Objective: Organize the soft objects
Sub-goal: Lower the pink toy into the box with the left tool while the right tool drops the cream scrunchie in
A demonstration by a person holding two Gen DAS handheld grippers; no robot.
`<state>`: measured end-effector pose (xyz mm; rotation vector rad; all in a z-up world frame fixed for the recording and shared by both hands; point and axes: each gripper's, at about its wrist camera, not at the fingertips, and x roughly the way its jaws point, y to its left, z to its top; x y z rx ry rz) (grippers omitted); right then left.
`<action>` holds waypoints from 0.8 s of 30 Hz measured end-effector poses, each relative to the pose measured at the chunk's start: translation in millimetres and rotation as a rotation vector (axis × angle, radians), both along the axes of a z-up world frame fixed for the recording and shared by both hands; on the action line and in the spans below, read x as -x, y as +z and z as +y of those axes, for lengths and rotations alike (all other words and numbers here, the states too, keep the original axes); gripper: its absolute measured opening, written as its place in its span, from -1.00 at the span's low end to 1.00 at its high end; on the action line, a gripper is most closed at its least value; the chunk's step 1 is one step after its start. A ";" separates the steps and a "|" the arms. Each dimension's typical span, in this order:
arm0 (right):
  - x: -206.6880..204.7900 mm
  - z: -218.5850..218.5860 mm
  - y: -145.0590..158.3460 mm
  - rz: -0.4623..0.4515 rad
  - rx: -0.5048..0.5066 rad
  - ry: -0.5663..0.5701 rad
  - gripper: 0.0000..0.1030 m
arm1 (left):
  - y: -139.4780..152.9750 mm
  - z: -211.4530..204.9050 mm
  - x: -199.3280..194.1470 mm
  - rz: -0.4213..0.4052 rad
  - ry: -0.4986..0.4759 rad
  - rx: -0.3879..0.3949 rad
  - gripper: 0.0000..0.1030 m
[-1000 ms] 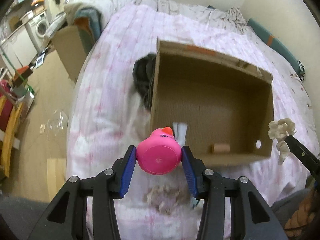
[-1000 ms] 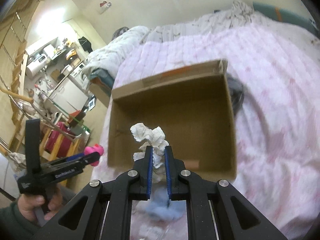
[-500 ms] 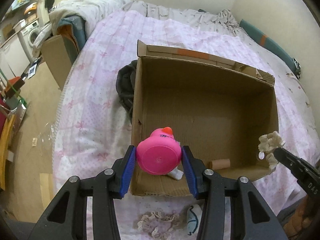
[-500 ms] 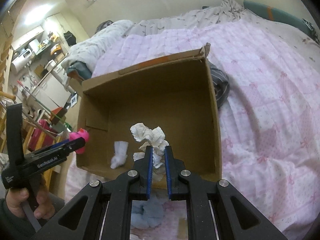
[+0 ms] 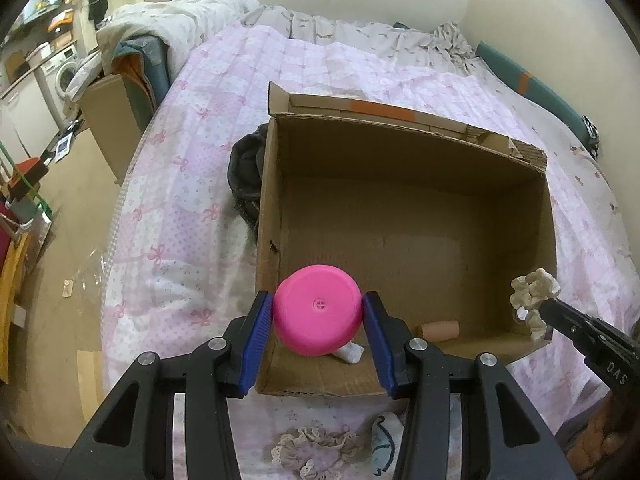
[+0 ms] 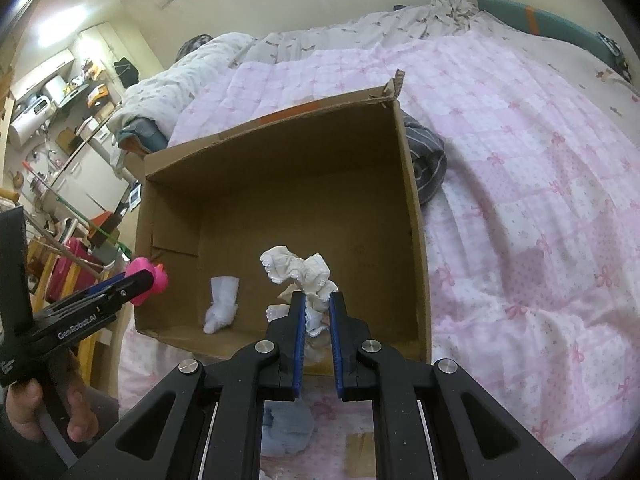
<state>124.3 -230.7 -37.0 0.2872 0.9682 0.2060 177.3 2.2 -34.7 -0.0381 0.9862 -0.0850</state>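
Both grippers have advanced over the near edge of the cardboard box (image 5: 404, 216) on the bed (image 5: 192, 184). Left gripper (image 5: 318, 316) grasps the pink toy (image 5: 318, 314) above the near-left corner; right gripper (image 6: 318, 312) is clenched on the white frilled cloth (image 6: 298, 270) above the near-right floor. Both items appear ready for release.

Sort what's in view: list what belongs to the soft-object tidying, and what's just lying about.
Job:
pink rubber duck in left gripper
white frilly cloth in right gripper
open cardboard box
white rolled sock inside

Lying about:
dark striped garment
washing machine
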 end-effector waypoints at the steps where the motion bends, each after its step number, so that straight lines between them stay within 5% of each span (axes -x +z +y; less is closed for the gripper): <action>1: -0.3 -0.6 -0.7 0.003 -0.002 -0.002 -0.75 | 0.0 -1.0 0.9 -0.003 -0.003 -0.003 -0.18; 15: 1.4 1.5 1.3 -0.016 -0.028 0.019 -0.75 | 5.5 -4.6 6.6 -0.035 -0.021 0.003 -0.17; 21: 3.5 1.1 7.1 -0.045 -0.077 0.025 -0.66 | 7.7 -4.1 7.7 -0.044 -0.015 0.017 0.17; 22: 3.1 0.6 7.3 -0.045 -0.086 0.024 -0.49 | 8.0 -3.9 8.2 -0.047 -0.012 0.020 0.24; 24: 1.8 -0.9 6.1 -0.029 -0.084 0.007 0.24 | 8.4 -2.7 8.7 -0.053 0.000 0.022 0.32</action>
